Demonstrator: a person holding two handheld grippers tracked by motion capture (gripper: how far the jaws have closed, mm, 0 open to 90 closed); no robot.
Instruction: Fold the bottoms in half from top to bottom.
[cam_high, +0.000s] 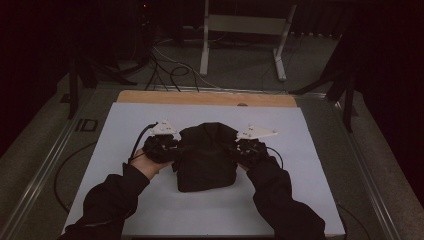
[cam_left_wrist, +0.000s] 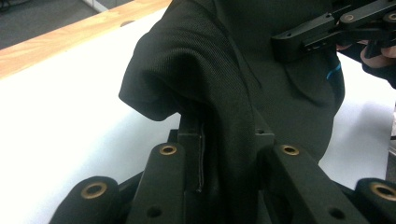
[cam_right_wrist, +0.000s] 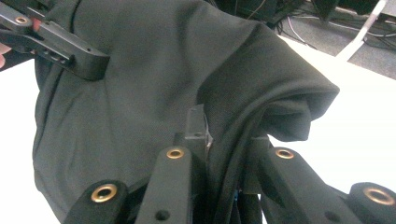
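A black garment (cam_high: 206, 156) lies bunched and partly folded in the middle of the white sheet (cam_high: 125, 120). My left gripper (cam_high: 172, 150) holds its left side, jaws shut on a thick fold of the fabric (cam_left_wrist: 219, 140). My right gripper (cam_high: 239, 150) holds the right side the same way, with layered cloth (cam_right_wrist: 233, 140) pinched between its jaws. Both gripped edges are raised off the sheet, and the cloth hangs in rolled folds (cam_right_wrist: 289, 107) past the jaws. In the left gripper view the right gripper (cam_left_wrist: 322, 32) presses into the far side of the cloth.
The white sheet covers a wooden tabletop (cam_high: 205, 98) whose far edge shows. Beyond it, on the floor, stand a white frame (cam_high: 245, 35) and loose cables (cam_high: 165, 70). Metal rails (cam_high: 45, 165) run along both sides of the table.
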